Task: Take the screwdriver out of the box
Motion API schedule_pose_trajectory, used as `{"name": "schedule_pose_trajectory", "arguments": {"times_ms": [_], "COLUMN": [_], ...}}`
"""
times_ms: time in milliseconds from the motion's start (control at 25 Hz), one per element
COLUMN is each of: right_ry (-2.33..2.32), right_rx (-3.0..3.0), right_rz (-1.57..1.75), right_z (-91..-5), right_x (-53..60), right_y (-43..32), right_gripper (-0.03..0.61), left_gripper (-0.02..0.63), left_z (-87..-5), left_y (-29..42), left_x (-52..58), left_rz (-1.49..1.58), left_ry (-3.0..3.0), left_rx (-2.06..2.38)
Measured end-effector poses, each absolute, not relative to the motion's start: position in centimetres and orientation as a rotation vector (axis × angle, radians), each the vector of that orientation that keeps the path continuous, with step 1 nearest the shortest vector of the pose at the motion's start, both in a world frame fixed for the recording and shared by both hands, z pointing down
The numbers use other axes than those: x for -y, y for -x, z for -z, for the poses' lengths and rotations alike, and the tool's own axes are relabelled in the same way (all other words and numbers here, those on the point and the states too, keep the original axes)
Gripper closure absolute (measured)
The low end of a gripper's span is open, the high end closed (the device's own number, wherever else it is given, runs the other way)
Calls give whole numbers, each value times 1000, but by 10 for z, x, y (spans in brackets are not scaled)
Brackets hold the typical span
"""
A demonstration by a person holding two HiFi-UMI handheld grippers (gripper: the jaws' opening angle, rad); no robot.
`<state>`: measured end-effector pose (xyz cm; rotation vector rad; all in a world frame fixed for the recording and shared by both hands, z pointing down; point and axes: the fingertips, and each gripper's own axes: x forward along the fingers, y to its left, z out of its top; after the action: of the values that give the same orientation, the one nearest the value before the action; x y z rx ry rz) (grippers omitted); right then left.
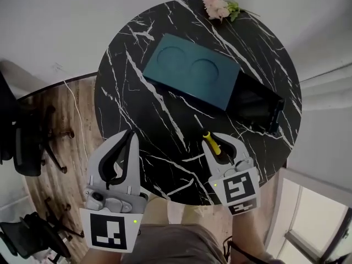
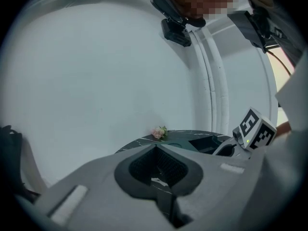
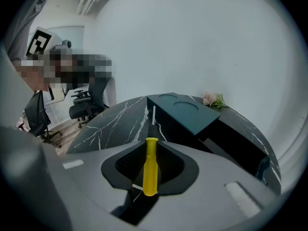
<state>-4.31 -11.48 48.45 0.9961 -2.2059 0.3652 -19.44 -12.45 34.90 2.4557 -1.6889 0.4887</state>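
Note:
A screwdriver with a yellow handle and a thin metal shaft sits between the fingers of my right gripper, which is shut on the handle. It hangs over the near part of the round black marble table, outside the box. In the right gripper view the screwdriver points at the box's teal lid. The teal lid lies partly over the open black box. My left gripper is at the table's near left edge, shut with nothing in it.
A small pink flower sprig lies at the table's far edge. Black office chairs stand on the wooden floor to the left. A white wall is behind the table. A person's legs show below the near rim.

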Motion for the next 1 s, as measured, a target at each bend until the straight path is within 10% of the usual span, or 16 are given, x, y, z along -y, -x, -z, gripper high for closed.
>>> {"name": "schedule_pose_trajectory", "arguments": {"times_ms": [1000], "right_ry": [-1054], "right_rx": [2131], "right_rz": [-457], "right_z": [-502], "right_x": [105], "right_y": [51], "right_gripper": [480], "left_gripper": [612], "left_z": [-335], "left_y": [211], "left_x": [119], "left_rz": [-443], "left_ry": [-2504], "left_rx": [1681]}}
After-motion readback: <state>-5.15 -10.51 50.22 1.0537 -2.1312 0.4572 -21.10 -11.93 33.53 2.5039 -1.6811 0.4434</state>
